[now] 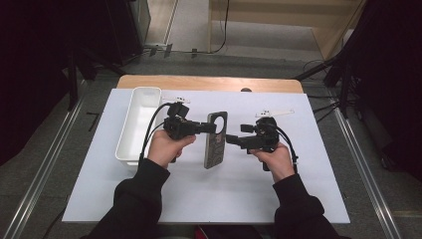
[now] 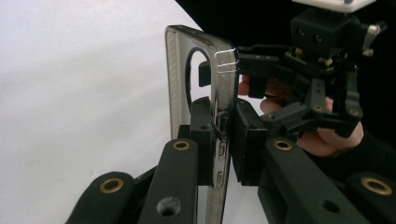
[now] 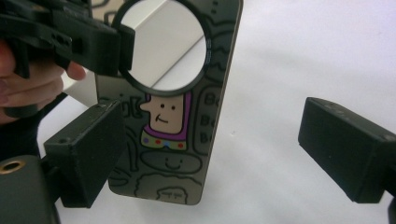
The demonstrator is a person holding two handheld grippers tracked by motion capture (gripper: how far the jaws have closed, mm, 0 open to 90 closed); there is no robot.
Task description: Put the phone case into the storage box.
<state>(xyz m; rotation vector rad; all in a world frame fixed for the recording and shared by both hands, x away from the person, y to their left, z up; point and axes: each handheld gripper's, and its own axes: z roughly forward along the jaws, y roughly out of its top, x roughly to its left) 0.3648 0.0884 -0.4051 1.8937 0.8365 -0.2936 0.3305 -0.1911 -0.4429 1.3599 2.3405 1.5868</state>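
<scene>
**Phone case held up between two claws**

Phone case (image 1: 216, 139) is the thing in hand, and it sits over the middle of the big white worktop (image 1: 278, 199). The worktop is a white sheet on a wooden top, and it is the biggest thing here. Two dark sleeves come in from the bottom edge of the high view.

Next in size is the long white tray (image 1: 130, 134). It lies on the left part of the worktop, just beside the left hand (image 1: 164, 147).

The phone case is grey and see-through, with a large round hole near its top and cartoon drawings on it. In the left gripper view it stands on edge.

The left claw (image 2: 222, 140) is closed tight on the case. Its two black pads pinch the thin side wall of the case near the round hole.

The right claw (image 3: 212, 154) is wide apart and holds nothing. In the right gripper view, one pad is in front of the lower left of the case and the other pad is off to the right, clear of it. The right hand (image 1: 273, 159) holds this claw just beside the case.
</scene>
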